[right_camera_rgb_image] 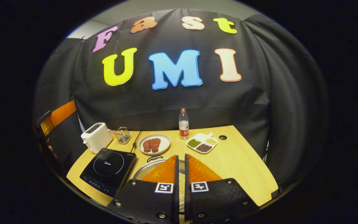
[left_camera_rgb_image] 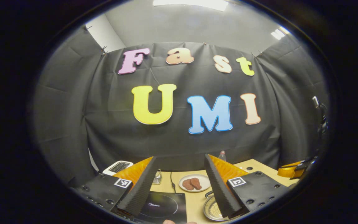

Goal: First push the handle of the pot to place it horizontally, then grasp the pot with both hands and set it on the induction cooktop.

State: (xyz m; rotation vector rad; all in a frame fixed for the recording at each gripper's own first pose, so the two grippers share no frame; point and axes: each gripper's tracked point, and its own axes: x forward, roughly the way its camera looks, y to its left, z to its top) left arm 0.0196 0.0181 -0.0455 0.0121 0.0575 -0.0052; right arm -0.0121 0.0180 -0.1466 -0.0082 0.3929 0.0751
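Note:
A shallow metal pot (right_camera_rgb_image: 144, 169) with pale grains inside sits on the wooden table, just right of the black induction cooktop (right_camera_rgb_image: 109, 169). A small loop handle (right_camera_rgb_image: 154, 158) shows on the pot's far rim. My right gripper (right_camera_rgb_image: 180, 157) is shut with nothing between its fingers and hovers over the pot, hiding most of it. My left gripper (left_camera_rgb_image: 180, 157) stands open, raised above the table. Between and below its fingers I see the cooktop (left_camera_rgb_image: 163, 207), with the pot (left_camera_rgb_image: 211, 211) and its handle (left_camera_rgb_image: 209, 194) by the right finger.
Behind the pot stands a plate of red meat (right_camera_rgb_image: 154, 144), a water bottle (right_camera_rgb_image: 183, 123) and a divided dish of beans (right_camera_rgb_image: 202, 143). A white toaster (right_camera_rgb_image: 96, 137) and a small wire basket (right_camera_rgb_image: 123, 135) stand at the back left. The left gripper (right_camera_rgb_image: 57, 116) shows at the left edge.

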